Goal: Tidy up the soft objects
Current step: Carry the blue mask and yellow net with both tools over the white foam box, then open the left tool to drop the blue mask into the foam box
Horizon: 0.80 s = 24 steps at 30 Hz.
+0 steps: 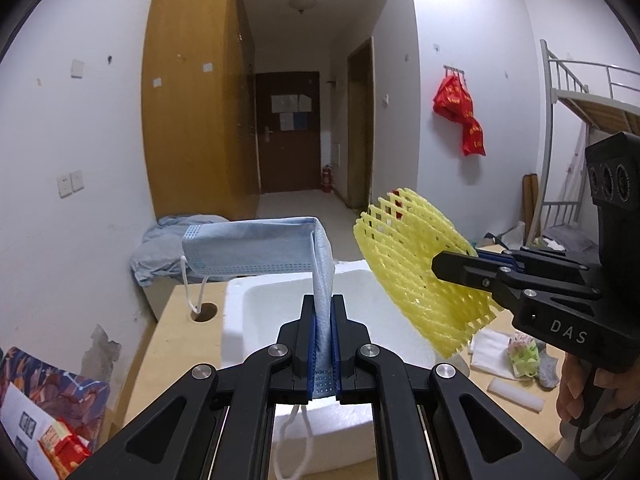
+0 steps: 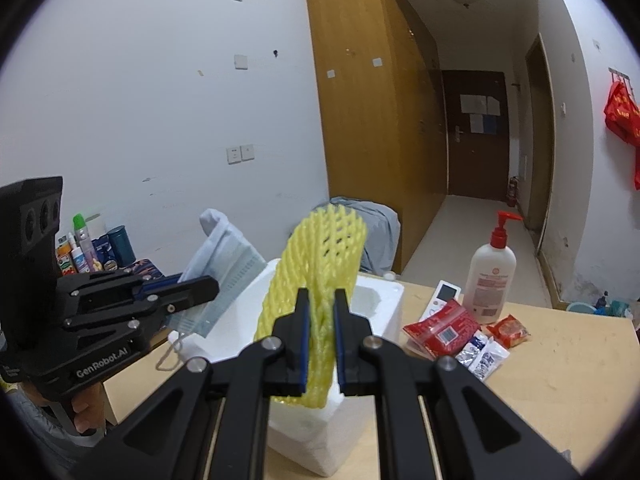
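Observation:
My left gripper (image 1: 323,304) is shut on a light blue face mask (image 1: 256,248), which bends over to the left with its white ear loops dangling. It hangs above a white foam box (image 1: 360,280) on the wooden table (image 1: 176,344). My right gripper (image 2: 321,300) is shut on a yellow foam net sleeve (image 2: 320,256), also held over the foam box (image 2: 380,308). In the left wrist view the right gripper (image 1: 434,268) comes in from the right with the yellow net (image 1: 412,268). The right wrist view shows the left gripper (image 2: 216,286) at the left, holding the mask (image 2: 224,264).
A lotion pump bottle (image 2: 490,276), a remote (image 2: 442,296) and red and white snack packets (image 2: 444,328) lie on the table to the right of the box. Soft white and patterned items (image 1: 516,356) lie at the right of the left wrist view. Bottles (image 2: 96,248) stand at the left wall.

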Each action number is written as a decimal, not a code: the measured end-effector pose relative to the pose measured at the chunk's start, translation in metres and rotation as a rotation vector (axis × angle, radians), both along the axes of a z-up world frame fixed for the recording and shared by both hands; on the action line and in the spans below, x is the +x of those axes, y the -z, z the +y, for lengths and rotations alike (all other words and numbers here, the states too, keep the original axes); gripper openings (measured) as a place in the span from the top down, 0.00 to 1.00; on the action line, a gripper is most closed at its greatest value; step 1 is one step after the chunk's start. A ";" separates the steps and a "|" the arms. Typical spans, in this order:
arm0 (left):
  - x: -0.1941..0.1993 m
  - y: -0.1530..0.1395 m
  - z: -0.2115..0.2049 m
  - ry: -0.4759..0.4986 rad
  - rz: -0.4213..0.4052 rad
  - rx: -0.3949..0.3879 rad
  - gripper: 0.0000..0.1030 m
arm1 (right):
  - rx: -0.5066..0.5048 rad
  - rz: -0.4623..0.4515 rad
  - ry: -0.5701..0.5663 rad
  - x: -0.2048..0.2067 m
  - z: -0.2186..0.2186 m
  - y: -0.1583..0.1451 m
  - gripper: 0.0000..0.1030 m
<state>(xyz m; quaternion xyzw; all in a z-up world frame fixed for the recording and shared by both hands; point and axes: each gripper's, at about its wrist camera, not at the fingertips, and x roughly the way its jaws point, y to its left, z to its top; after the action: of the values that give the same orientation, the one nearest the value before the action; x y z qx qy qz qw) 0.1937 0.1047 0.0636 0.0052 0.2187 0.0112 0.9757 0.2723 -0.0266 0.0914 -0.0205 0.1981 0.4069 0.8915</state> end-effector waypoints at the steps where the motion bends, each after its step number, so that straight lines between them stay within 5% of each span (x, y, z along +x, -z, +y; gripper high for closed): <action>1: 0.005 0.001 -0.001 0.006 0.008 0.001 0.93 | 0.002 0.001 0.004 0.001 -0.001 0.000 0.87; 18: 0.038 0.016 -0.003 0.029 0.080 -0.005 0.90 | 0.006 0.008 0.040 0.005 -0.011 0.000 0.87; 19: 0.037 0.016 -0.005 0.028 0.079 0.005 0.85 | 0.007 0.008 0.041 0.005 -0.012 0.000 0.87; 21: 0.036 0.015 -0.008 0.023 0.075 0.025 0.56 | 0.008 0.006 0.042 0.004 -0.012 -0.001 0.87; 22: 0.033 0.014 -0.009 0.014 0.063 0.034 0.28 | 0.009 0.004 0.043 0.004 -0.012 -0.001 0.87; 23: 0.030 0.013 -0.008 0.008 0.041 0.035 0.13 | 0.010 0.003 0.044 0.003 -0.013 -0.001 0.87; 24: 0.026 0.011 -0.007 -0.007 0.016 0.033 0.09 | 0.012 0.003 0.044 0.004 -0.013 -0.001 0.87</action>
<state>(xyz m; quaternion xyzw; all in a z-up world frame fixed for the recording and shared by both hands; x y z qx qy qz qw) 0.2202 0.0977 0.0522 0.0205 0.2262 0.0179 0.9737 0.2759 -0.0396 0.0929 -0.0104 0.1975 0.3884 0.9000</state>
